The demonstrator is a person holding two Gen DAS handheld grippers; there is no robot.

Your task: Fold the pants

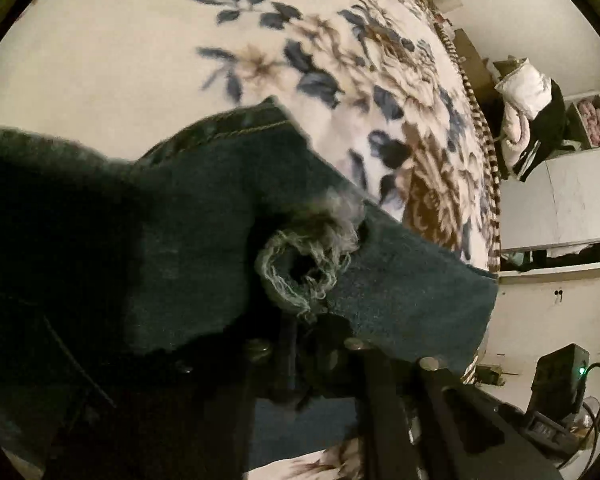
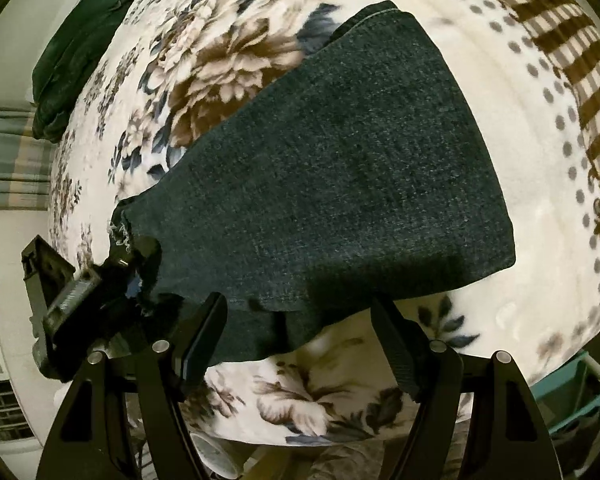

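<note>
Dark blue denim pants (image 2: 340,168) lie folded on a floral blanket (image 2: 228,60) on a bed. In the left wrist view the pants (image 1: 188,248) fill the near field, with a frayed hem (image 1: 304,264) bunched right at my left gripper (image 1: 300,344). The left gripper is shut on the pants' frayed end; its fingers are mostly hidden by cloth. It also shows in the right wrist view (image 2: 112,280) at the pants' left corner. My right gripper (image 2: 300,340) is open, its fingers (image 2: 204,340) spread just at the near edge of the pants, holding nothing.
A dark green garment (image 2: 76,52) lies at the blanket's far left edge. The blanket's striped border (image 2: 572,60) runs along the right. Beside the bed stand a white cabinet (image 1: 560,200) with piled clothes (image 1: 528,100) and a black device with a green light (image 1: 560,372).
</note>
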